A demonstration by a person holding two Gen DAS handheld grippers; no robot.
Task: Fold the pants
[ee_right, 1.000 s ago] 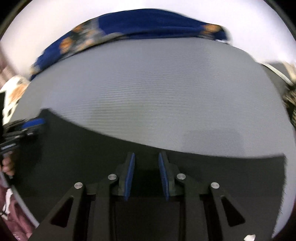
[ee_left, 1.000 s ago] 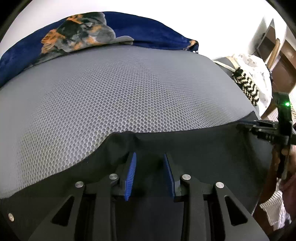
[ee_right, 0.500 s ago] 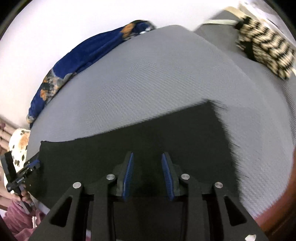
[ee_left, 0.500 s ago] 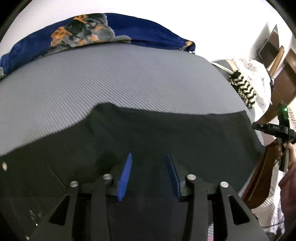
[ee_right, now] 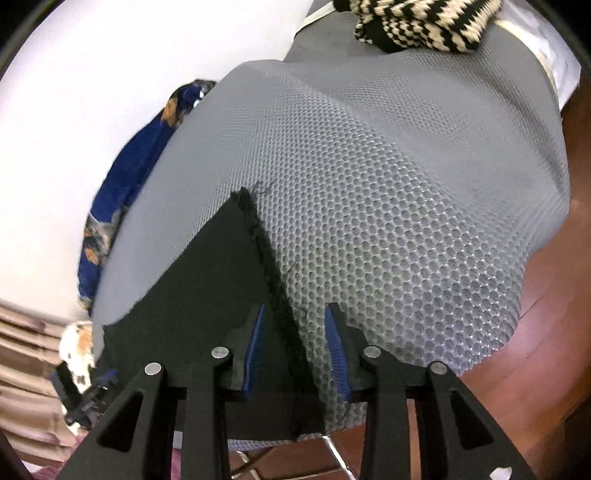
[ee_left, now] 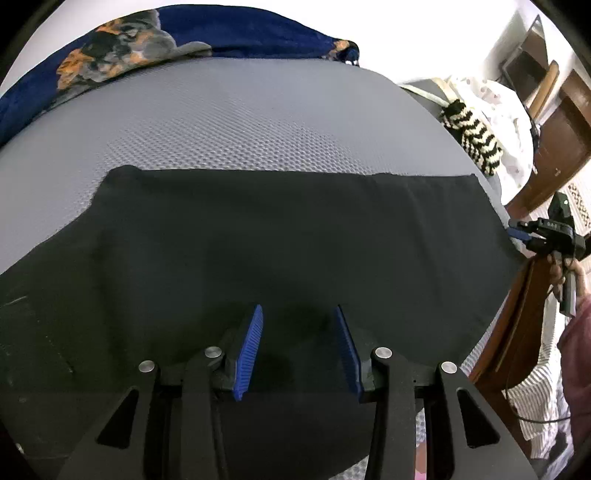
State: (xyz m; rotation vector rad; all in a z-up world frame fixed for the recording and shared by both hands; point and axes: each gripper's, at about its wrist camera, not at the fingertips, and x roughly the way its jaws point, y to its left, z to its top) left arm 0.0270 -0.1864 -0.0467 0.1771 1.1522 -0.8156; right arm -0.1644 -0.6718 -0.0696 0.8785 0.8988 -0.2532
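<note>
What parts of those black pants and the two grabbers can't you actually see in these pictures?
- Left wrist view: the near part of the black pants is hidden under the left gripper; their left end is cut off by the edge.
- Right wrist view: the pants' frayed edge runs beneath the right gripper; contact cannot be told.
- Right wrist view: the other gripper at lower left is blurred.

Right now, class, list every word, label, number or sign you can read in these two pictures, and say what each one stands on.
No text can be read for certain.
Right gripper: small pale marks on its black body, too small and blurred to read.
Black pants: no label or print shows.
Grey mesh cover: no writing.
Blue blanket: a printed picture only, no words.
Black-and-cream zigzag knit: pattern only.
</note>
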